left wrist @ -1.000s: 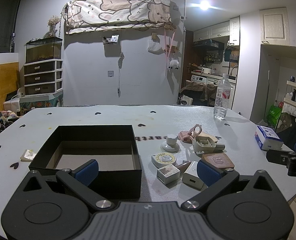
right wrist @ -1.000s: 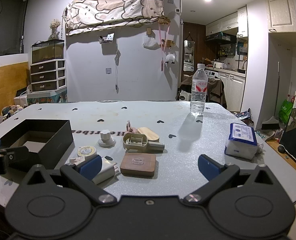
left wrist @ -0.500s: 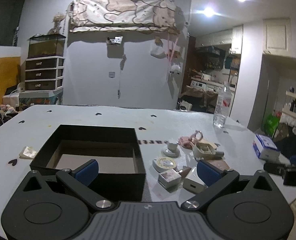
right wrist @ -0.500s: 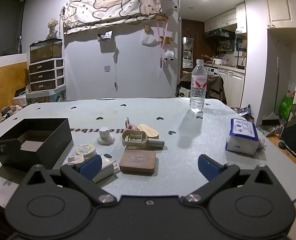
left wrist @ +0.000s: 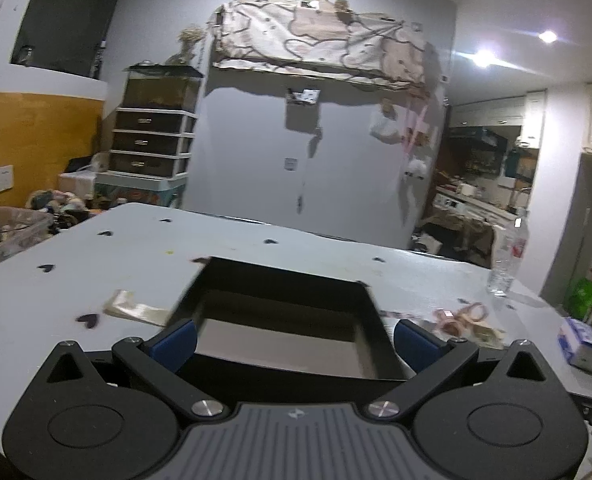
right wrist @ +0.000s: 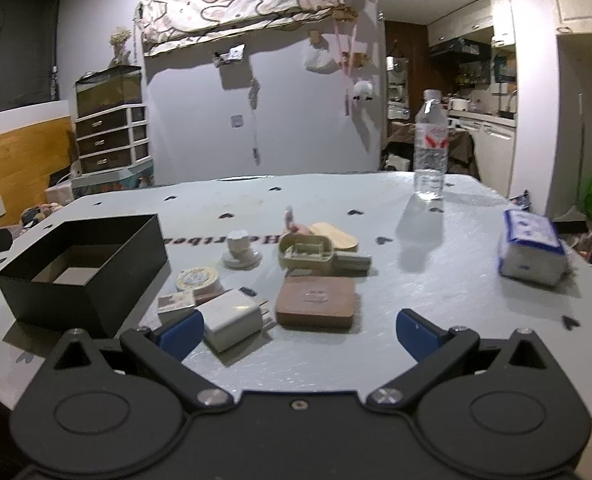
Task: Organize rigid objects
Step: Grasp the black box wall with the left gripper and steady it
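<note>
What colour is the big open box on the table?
Black box, with a brownish inside; clearest in the right wrist view.

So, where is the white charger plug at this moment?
In the right wrist view the white charger plug lies on the table, low and left of centre, between the brown flat case and the black box.

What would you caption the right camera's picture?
Open right hand-held gripper faces a white charger, brown case and black box.

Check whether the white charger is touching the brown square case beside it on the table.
Apart. The right wrist view shows a strip of bare table between the white charger and the brown square case; only the charger's prongs point toward the case, stopping short.
</note>
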Motion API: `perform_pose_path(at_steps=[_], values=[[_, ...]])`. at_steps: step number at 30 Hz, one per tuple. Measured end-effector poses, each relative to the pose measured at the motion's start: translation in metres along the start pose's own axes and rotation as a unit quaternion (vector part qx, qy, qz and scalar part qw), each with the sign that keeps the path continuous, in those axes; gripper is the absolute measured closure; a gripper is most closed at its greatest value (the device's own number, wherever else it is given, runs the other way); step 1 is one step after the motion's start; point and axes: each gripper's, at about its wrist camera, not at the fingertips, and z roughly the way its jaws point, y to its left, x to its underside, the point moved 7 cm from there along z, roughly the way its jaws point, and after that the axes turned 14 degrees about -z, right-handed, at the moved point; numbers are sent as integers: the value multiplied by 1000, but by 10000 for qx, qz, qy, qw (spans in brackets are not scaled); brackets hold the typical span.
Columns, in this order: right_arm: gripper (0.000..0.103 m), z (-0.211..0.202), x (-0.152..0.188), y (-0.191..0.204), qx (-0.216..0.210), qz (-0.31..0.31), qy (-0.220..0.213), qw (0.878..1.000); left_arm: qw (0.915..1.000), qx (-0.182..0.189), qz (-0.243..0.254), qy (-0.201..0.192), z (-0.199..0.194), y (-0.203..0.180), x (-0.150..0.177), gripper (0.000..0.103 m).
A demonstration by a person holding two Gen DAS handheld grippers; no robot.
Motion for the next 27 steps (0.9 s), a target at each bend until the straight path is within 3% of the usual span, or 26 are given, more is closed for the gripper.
perform_pose_path(at_steps=[7,13,22,24,27], values=[[0,24,6,18,-69,-205,-192,9996,9987,-361,-340,67,17,44,-7,0],[0,52,8,29,-586,-364,-191,9974,9969,-561,-542,-59,29,71,-15,3],[1,87,-5,37,-1154,-413,-153,9923,9946,-845,-573,194,67,97,-17,46],[7,93,-8,40,-1256,-505,-125,9907,9939,-922,-554,231,72,103,-17,55],[13,103,-9,47,-1456,-688,-28,9869,9940,-893,-565,275,76,109,-18,56]])
